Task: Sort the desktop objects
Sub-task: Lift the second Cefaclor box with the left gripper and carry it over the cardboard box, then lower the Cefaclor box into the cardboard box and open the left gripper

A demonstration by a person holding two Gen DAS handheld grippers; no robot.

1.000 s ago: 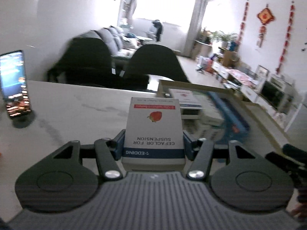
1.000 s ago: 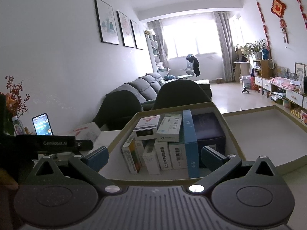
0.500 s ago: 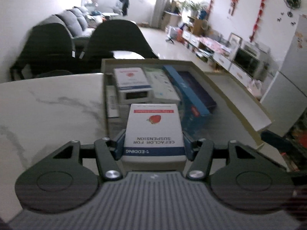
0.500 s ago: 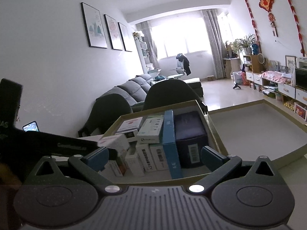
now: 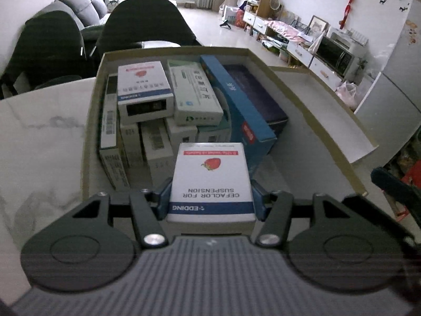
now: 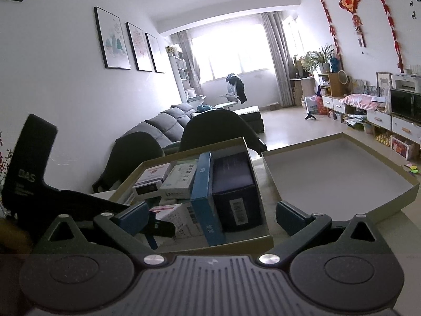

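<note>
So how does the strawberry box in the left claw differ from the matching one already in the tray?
The held strawberry box is clamped above the tray's near end; the stored strawberry box lies atop other cartons farther back. The held one shows English print; the stored one's is unreadable. Both are white with a strawberry and blue band.

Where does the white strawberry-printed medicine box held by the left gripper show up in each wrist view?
Left wrist: white strawberry-printed medicine box lower centre, clamped in the left gripper.
Right wrist: lower left, behind the right gripper's left finger.
Shared landmark: upright blue box in the cardboard tray.
</note>
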